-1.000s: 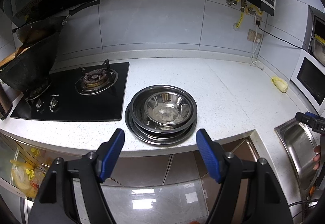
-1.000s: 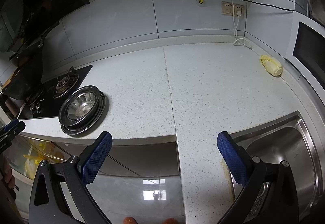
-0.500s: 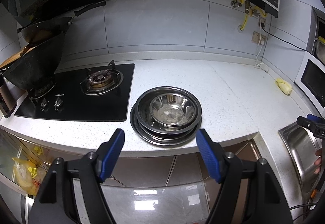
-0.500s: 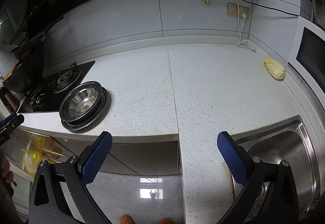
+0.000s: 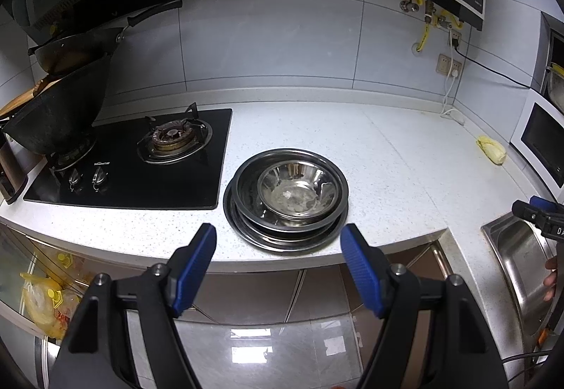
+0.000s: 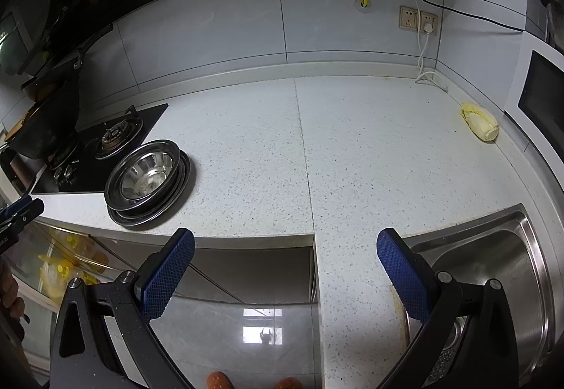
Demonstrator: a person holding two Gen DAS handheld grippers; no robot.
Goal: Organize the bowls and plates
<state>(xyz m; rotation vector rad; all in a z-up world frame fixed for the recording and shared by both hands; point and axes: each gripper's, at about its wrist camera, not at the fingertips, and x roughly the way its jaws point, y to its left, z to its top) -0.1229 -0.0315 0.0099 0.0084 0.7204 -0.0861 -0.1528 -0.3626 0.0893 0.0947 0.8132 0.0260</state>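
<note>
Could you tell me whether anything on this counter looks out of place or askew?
Slightly. The steel bowl and plates are nested but off-centre, so the stack looks lopsided beside the stove. A yellow leafy vegetable lies alone on the counter near the oven. No spills or damage show.

1. The left hand-held gripper (image 5: 278,241) has drawn back and risen from the desk's front edge (image 5: 246,258); more of the wall above the stove shows now.
2. The stacked bowls and plates (image 5: 287,198) sit a little lower and more central between its open fingers.
3. The right hand-held gripper (image 6: 285,248) has likewise pulled back slightly from the desk's front edge, with more floor showing beneath it.
</note>
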